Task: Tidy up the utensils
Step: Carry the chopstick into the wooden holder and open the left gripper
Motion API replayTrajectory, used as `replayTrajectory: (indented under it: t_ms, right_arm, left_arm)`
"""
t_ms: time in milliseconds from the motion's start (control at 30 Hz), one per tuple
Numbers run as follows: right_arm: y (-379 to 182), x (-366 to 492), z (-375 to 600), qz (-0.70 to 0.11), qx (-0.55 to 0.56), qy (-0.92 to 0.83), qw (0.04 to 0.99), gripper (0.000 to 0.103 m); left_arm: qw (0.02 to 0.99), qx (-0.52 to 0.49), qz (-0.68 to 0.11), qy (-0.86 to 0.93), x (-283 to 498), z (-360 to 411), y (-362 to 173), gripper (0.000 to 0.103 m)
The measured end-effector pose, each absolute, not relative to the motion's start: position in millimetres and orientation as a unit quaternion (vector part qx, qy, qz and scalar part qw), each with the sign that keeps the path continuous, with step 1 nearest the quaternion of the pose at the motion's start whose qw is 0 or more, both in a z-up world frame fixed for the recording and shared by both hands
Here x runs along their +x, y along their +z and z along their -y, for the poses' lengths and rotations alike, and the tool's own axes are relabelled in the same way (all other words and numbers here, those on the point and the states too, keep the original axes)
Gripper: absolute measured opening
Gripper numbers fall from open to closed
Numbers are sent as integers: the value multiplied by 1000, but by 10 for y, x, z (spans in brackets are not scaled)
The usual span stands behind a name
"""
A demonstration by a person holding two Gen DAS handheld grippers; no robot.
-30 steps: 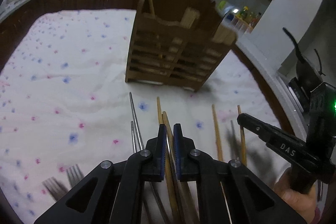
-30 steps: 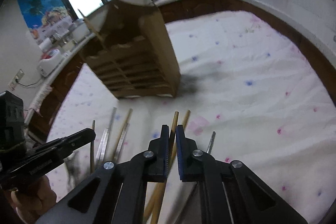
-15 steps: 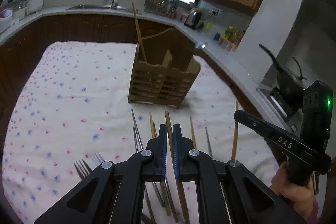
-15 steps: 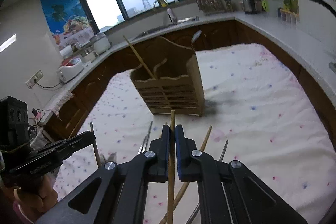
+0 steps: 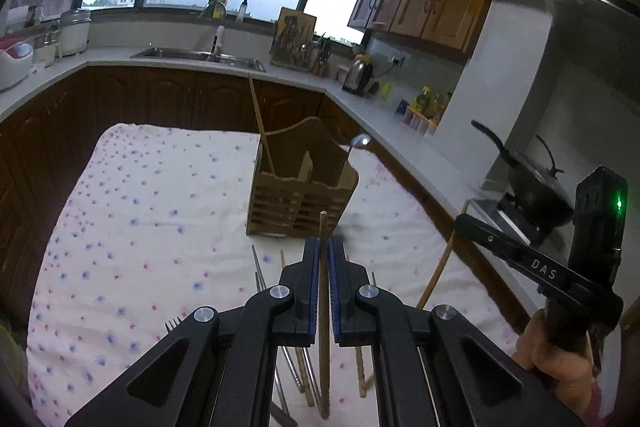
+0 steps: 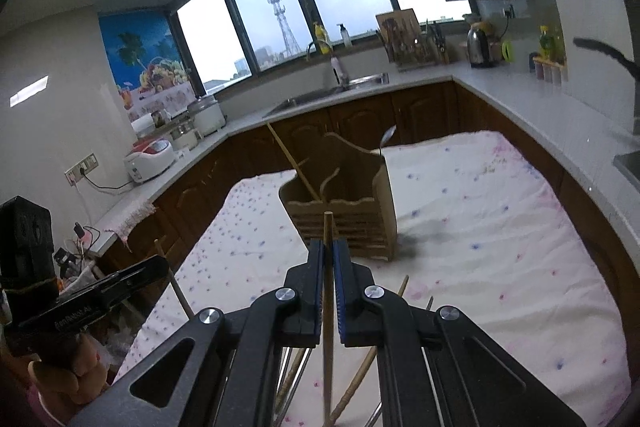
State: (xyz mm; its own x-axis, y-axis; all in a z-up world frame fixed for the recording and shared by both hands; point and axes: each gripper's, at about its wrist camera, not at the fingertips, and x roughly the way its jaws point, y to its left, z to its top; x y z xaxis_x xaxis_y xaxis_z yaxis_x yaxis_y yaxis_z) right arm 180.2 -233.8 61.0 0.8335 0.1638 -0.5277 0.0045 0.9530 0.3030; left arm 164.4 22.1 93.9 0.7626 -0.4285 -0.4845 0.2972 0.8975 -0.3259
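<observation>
Wood: the slatted brown wooden utensil caddy (image 5: 301, 201) stands upright on the surface, straight ahead of both tools and well beyond their tips.
Writing: white letters "DAS" run along the right tool's arm in the left wrist view; the pale lettering on the left tool's arm in the right wrist view is too blurred to read.
Caddy contents: one long thin wooden chopstick (image 5: 261, 129) leans out of the caddy's left compartment; a silver metal spoon (image 5: 358, 143) stands bowl-up at its right end. The middle compartment's contents cannot be told.
Left tool (image 5: 324, 259): its blue-padded jaws are closed on a dark brown wooden chopstick (image 5: 323, 311), which pokes past the tips toward the caddy and trails back beneath the tool.
Right tool (image 6: 328, 259): pinched tight on a light tan wooden chopstick (image 6: 328, 307), whose end rises just above the tips, in line with the caddy.
Surface: a white cloth with small blue and pink flowers (image 5: 132, 239) covers it.
Loose pieces: below the left tool lie silver metal chopsticks (image 5: 260, 273), more wooden sticks and the tines of a steel fork (image 5: 173, 325), at its lower left.
Below the right tool: another pale wooden chopstick (image 6: 372, 359) lies slanted on the cloth.
</observation>
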Motion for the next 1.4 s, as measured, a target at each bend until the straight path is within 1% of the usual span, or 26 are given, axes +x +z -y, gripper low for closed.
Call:
replayTrajectory:
  t_ms: [467,767,1000,1167,1300,1400]
  right_arm:
    - [776,1916,2444,-253,151,32,955,5]
    - [1025,2157,2598,-213,153,19,965,5]
    - [1310,2491,2733,-165,151,3,975,5]
    - [1464,2791,2827,-133,153,-12,979,5]
    - [1511,3024,2874,-120,148,-25,981,5]
    - [1434,3196,2895,-121,147,-27,981,5]
  left_arm:
    - [943,-125,-249,-184,1711,-357,1110,3]
    - [955,-123,-209,-170,1935,-424,1319,3]
    - [967,-121,-165,-153,2290,-442,1548,3]
    - [973,-126,-134,-136,2655,-414,1609,3]
    - [977,-130,-113,-126,2968,-321,1563,3]
    - [978,-131,-111,-118,3179,-209,1427,3]
